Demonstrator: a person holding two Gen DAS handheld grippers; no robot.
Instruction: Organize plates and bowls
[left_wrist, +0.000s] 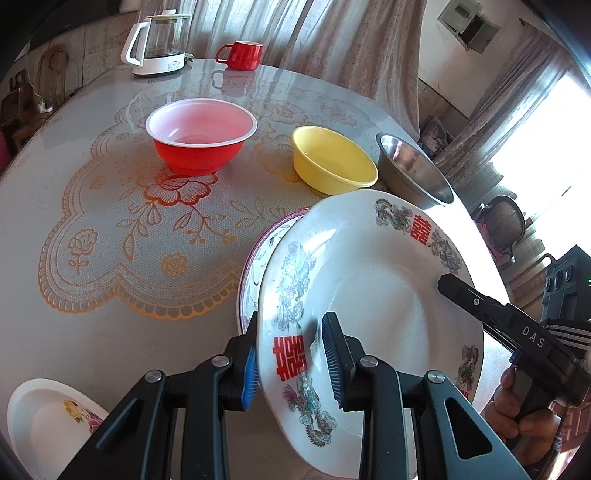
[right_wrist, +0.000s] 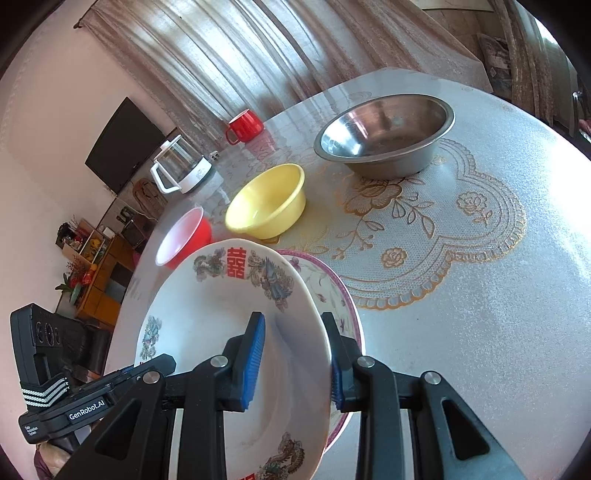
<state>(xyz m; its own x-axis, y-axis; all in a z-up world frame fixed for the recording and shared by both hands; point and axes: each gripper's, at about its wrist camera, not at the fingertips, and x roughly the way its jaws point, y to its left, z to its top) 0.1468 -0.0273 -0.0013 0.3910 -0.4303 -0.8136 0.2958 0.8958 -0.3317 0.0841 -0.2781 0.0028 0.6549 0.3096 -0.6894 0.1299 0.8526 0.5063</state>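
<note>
I see both hand-held grippers, left and right, clamped on opposite rims of a glossy round white plate painted with dragons and red characters.

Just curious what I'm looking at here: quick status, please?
Left tool and right tool both shut on dragon plate, rim on each side. Plate tilted over pink-rimmed plate. Three bowls beyond, none in the way.
</note>
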